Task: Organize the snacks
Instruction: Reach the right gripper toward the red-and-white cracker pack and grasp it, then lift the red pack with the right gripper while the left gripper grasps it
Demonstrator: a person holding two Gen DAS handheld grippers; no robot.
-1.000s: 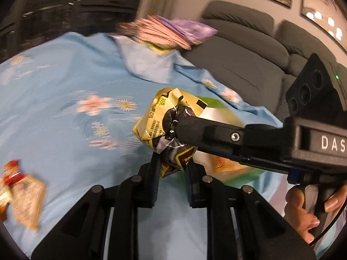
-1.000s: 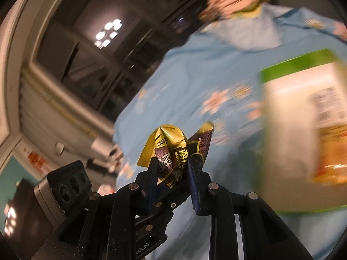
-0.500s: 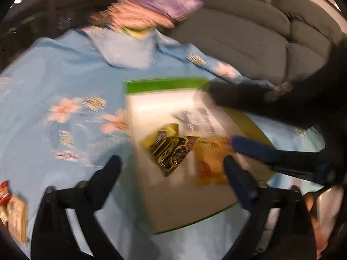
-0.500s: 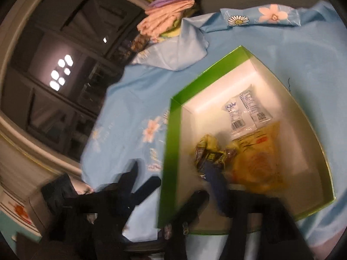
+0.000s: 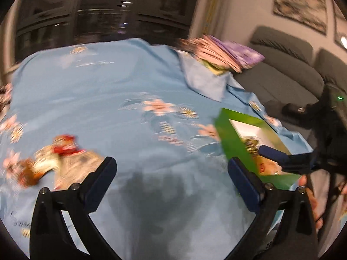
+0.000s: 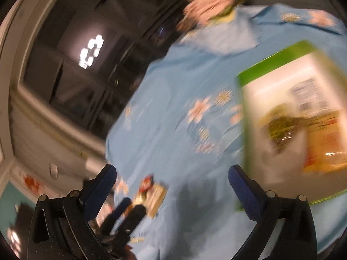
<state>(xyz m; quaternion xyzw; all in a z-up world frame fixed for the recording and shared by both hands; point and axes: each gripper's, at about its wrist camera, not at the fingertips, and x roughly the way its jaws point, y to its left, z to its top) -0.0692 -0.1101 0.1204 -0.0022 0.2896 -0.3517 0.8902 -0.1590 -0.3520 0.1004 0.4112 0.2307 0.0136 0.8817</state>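
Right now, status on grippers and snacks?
Left gripper and right gripper open, empty. Dark-yellow packet lies in green box. Loose snacks wait on cloth.

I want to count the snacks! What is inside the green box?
Inside the green box lie a crumpled dark-and-yellow wrapper, an orange packet and a white packet. The picture is blurry, and anything under those packets is hidden.
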